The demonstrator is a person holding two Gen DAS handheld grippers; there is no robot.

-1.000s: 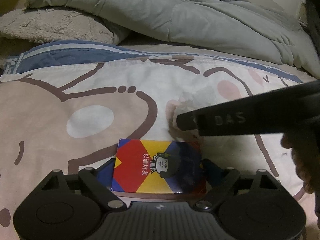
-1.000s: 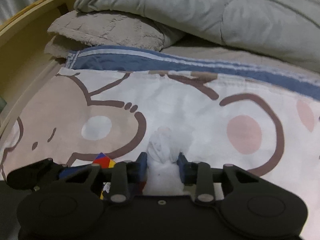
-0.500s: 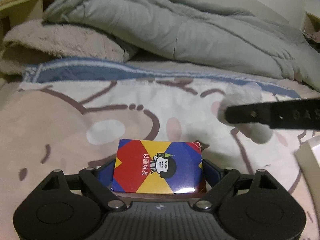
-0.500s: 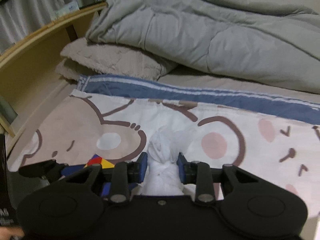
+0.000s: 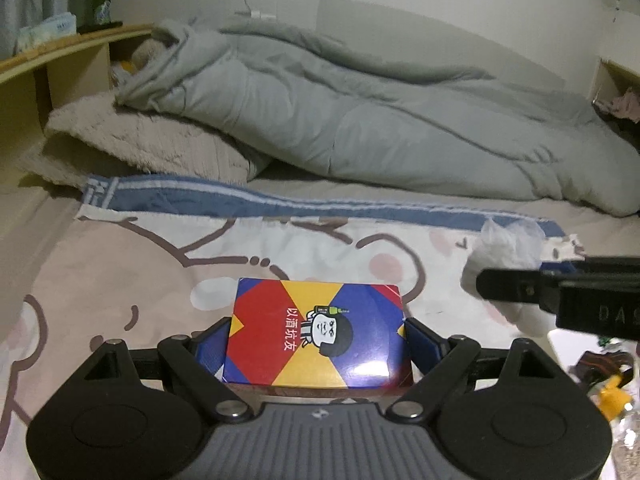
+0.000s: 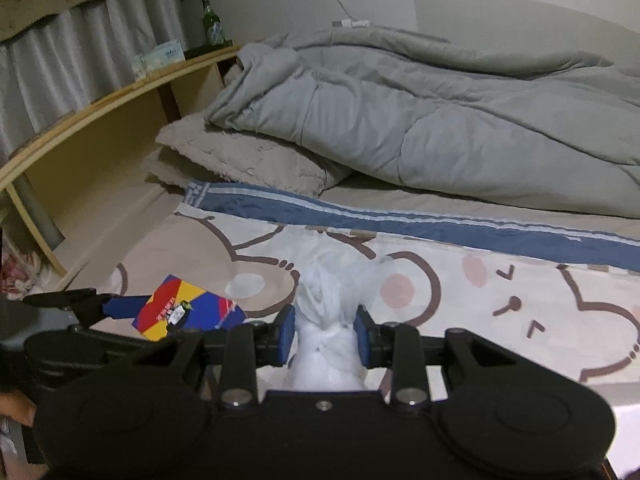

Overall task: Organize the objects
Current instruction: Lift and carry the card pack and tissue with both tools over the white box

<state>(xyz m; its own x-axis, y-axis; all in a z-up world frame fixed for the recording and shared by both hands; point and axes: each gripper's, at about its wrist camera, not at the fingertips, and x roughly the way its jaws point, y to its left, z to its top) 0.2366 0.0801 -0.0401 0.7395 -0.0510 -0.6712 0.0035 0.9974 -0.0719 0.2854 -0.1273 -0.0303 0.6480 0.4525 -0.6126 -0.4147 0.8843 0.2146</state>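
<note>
We hold the colourful box [image 5: 316, 332] clamped in our left gripper [image 5: 316, 340] and the white wad [image 6: 326, 320] pinched in our right gripper [image 6: 325, 330], both above the bed [image 5: 100, 264]; we carry them level, squeezing steadily.

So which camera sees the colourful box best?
The left wrist view: the colourful box sits flat between the left claw's pads, cartoon face readable. The right wrist view shows it small and tilted at the left.

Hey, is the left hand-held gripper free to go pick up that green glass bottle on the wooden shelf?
Probably not yet: the left hand-held gripper is already clamped on the red, yellow and blue card box. The green glass bottle stands far off beyond the grey duvet.
</note>
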